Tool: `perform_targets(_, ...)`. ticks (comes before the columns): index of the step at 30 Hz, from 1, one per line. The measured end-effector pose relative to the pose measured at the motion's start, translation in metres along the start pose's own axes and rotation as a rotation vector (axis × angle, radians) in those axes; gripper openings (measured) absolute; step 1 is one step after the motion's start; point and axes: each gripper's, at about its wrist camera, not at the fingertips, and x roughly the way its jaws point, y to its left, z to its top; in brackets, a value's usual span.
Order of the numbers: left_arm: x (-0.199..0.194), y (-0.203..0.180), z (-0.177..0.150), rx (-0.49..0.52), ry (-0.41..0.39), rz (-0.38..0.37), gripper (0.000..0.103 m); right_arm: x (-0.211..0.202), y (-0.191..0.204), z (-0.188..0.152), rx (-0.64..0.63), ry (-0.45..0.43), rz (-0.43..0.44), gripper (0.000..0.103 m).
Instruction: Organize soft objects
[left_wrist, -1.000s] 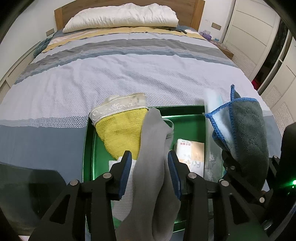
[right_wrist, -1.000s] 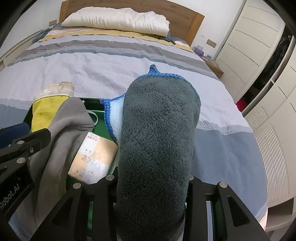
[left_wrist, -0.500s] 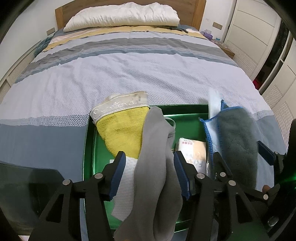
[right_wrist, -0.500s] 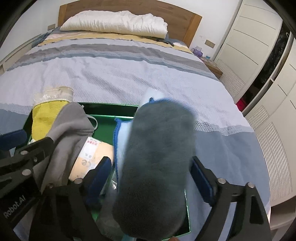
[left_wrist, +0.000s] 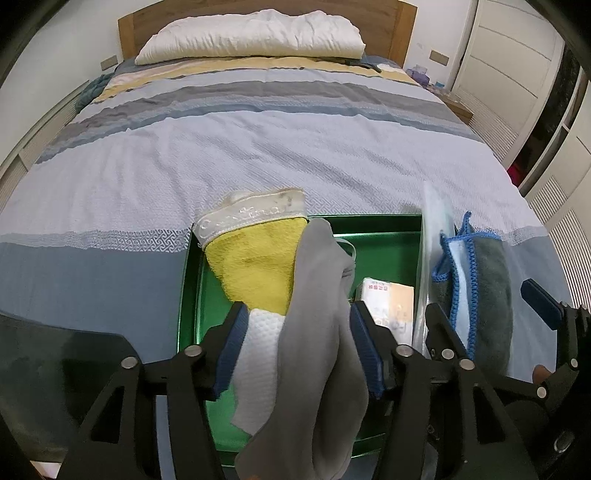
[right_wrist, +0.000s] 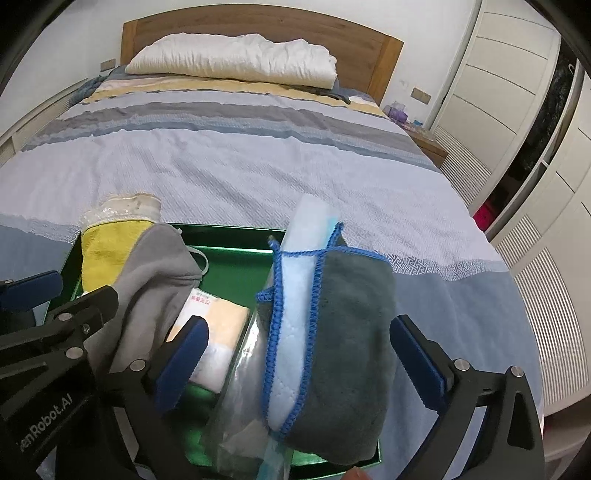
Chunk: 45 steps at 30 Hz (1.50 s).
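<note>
Where the striped bed (left_wrist: 258, 147) carries a green tray (left_wrist: 188, 295), the dark grey cloth (right_wrist: 351, 332) lies along the tray's right side between the opening, clear pads of the right gripper (right_wrist: 299, 354); the left gripper (left_wrist: 295, 343), opening, flanks the grey sock (left_wrist: 317, 332) beside a yellow towel (left_wrist: 255, 266)

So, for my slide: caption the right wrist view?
Right gripper jaws opening around a grey blue-edged cloth resting on the green tray.
</note>
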Motion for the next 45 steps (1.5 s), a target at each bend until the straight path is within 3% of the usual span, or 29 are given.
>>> perform_targets(19, -0.015, 0.013, -0.001, -0.028, -0.042, 0.019, 0.085, -0.018, 0.015, 0.001, -0.001, -0.023, 0.009, 0.102)
perform_targets(33, -0.037, 0.016, 0.000, -0.047, -0.079, -0.027, 0.090, -0.048, 0.012, 0.002, 0.014, -0.075, -0.041, 0.102)
perform_targets(35, -0.042, 0.014, -0.001, -0.046, -0.089, -0.032, 0.095, -0.053, 0.013, 0.001, 0.010, -0.083, -0.048, 0.102)
perform_targets(45, -0.066, 0.011, -0.020, -0.044, -0.092, -0.084, 0.096, -0.082, 0.011, -0.018, 0.045, -0.093, -0.071, 0.102)
